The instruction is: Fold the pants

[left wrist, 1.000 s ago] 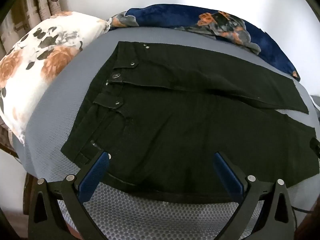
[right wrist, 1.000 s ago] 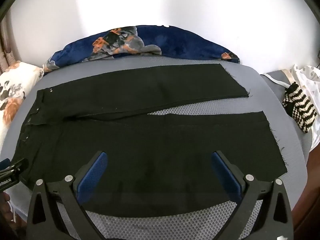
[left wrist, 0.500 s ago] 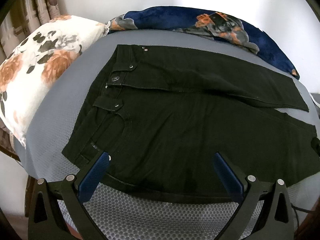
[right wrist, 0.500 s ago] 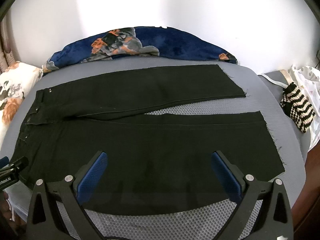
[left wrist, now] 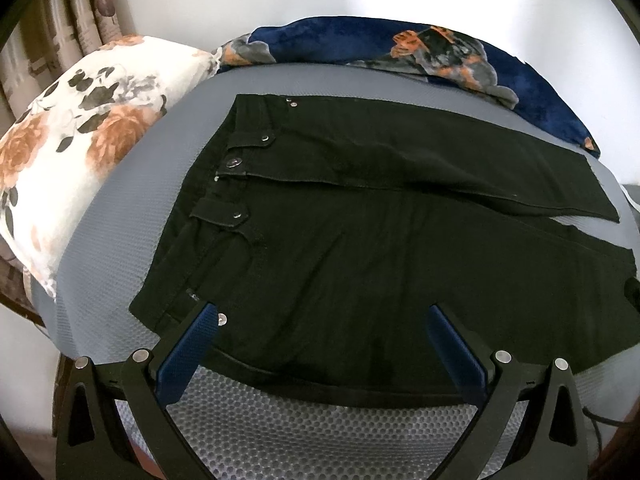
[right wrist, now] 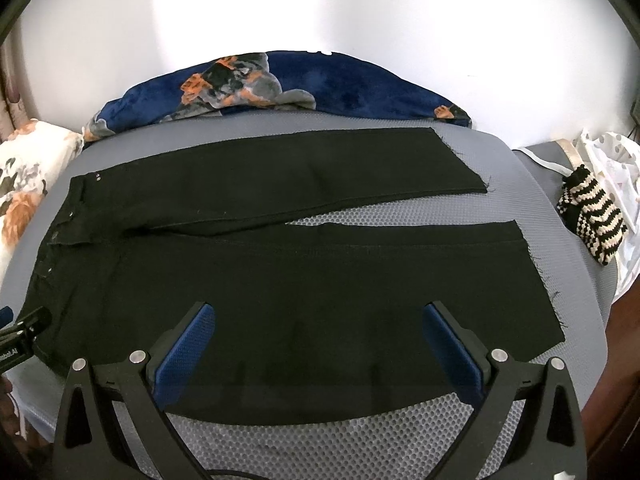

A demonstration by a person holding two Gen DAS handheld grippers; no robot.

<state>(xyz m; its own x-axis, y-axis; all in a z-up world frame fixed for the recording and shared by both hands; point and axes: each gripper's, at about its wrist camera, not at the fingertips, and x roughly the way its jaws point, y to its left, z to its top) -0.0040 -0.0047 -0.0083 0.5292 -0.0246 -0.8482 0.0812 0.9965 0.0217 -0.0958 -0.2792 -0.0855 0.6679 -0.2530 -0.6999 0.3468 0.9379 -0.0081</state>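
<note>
While black pants (left wrist: 380, 248) lie flat, left gripper (left wrist: 320, 312) and right gripper (right wrist: 318, 312) fingers spread above near edge

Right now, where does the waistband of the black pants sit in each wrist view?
Left wrist: waistband runs left of centre, metal button showing.
Right wrist: waistband hugs the far left edge, above the left gripper.
Shared landmark: navy floral blanket behind the pants.
</note>
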